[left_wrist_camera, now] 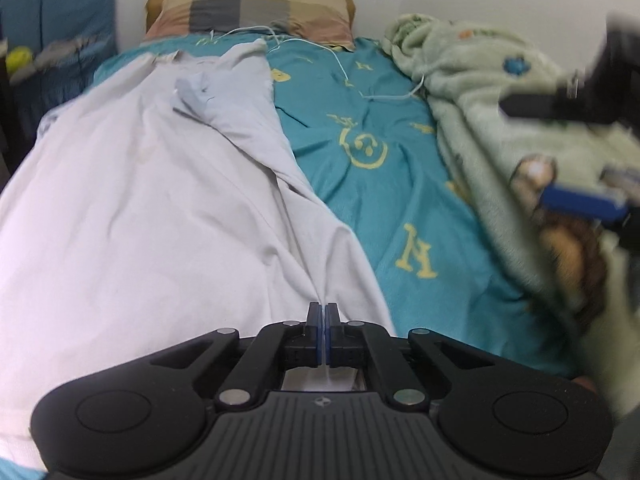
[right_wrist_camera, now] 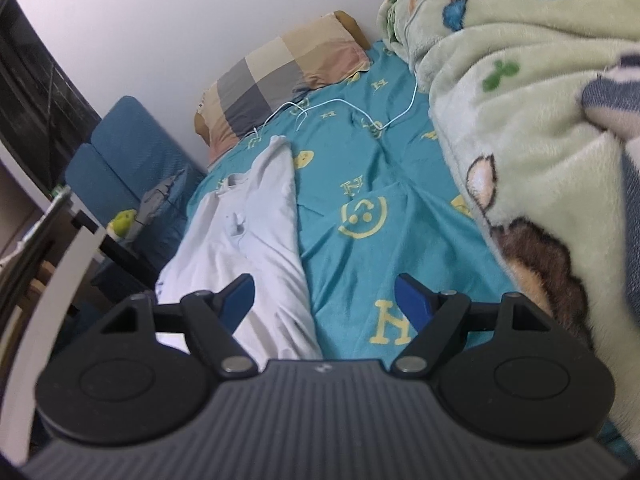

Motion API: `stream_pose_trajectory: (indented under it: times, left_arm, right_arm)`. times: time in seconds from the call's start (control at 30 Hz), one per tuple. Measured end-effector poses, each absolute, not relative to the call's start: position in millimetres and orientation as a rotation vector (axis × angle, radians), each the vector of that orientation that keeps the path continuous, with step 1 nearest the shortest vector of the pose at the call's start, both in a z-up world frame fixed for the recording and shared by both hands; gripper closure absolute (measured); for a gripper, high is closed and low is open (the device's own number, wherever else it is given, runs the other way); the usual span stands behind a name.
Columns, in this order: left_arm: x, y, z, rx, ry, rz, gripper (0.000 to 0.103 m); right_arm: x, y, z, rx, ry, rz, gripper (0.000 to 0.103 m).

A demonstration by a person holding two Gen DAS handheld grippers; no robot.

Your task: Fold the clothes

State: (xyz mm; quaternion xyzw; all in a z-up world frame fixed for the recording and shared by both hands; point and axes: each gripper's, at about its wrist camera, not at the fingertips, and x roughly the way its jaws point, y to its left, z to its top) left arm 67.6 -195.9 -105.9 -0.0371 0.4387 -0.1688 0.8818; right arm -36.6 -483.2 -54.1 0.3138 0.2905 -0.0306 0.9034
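Observation:
A pale grey T-shirt (left_wrist_camera: 140, 200) lies lengthwise on the teal bed sheet (left_wrist_camera: 380, 184), its right side folded in toward the middle. My left gripper (left_wrist_camera: 324, 308) is shut on the shirt's near hem, with cloth pinched between the blue pads. My right gripper (right_wrist_camera: 324, 300) is open and empty, held above the sheet just right of the shirt (right_wrist_camera: 248, 224). It also shows blurred at the right edge of the left wrist view (left_wrist_camera: 576, 152).
A checked pillow (left_wrist_camera: 248, 0) lies at the head of the bed. A white cable (left_wrist_camera: 352, 76) runs across the sheet. A bunched green fleece blanket (right_wrist_camera: 520, 120) fills the right side. A blue chair (right_wrist_camera: 132, 168) stands left of the bed.

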Motion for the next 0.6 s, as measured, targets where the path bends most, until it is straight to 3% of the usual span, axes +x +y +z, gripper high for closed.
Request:
stream_pose_trajectory:
  times: [0.27,0.6]
  left_arm:
    - [75.9,-121.2,-73.6,-0.276,0.992,-0.306,0.103]
    - [91.9,-83.9,-112.9,-0.176,1.091,-0.160,0.103]
  right_arm:
    - [-34.7,-484.2,-56.6,0.682,0.612,-0.047,0.024]
    - [-28.3,-483.1,-62.3,0.692,0.645,-0.057,0.024]
